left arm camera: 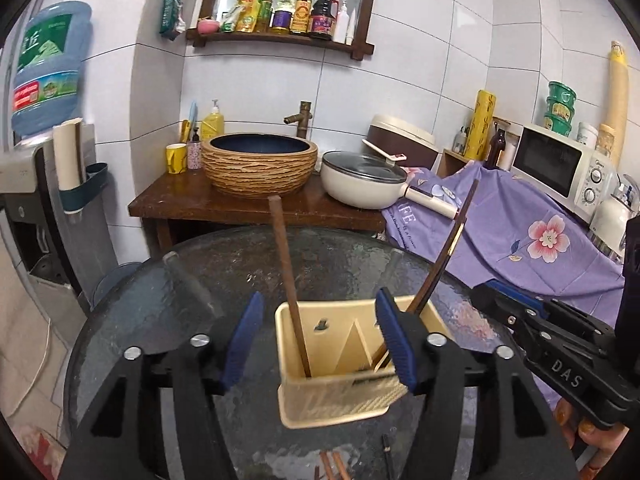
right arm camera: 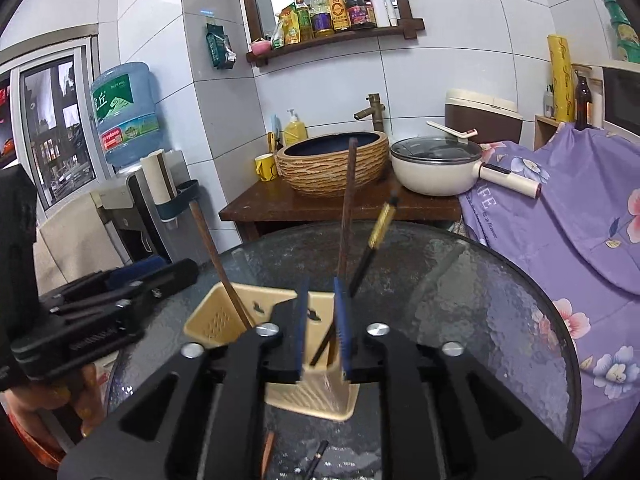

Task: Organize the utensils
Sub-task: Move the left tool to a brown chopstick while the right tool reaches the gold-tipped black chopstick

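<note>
A beige utensil holder stands on the round glass table. One brown chopstick stands in its left compartment, and a dark chopstick leans right out of the other. My left gripper hangs open just over the holder, its blue pads well apart and touching nothing. In the right wrist view my right gripper is over the holder, open by a narrow gap. A brown chopstick and a black, gold-banded chopstick rise past its pads, unpressed. Loose chopsticks lie on the glass below.
Beyond the table is a wooden counter with a woven basin and a lidded white pan. A purple floral cloth covers the right side, with a microwave behind. A water dispenser stands left.
</note>
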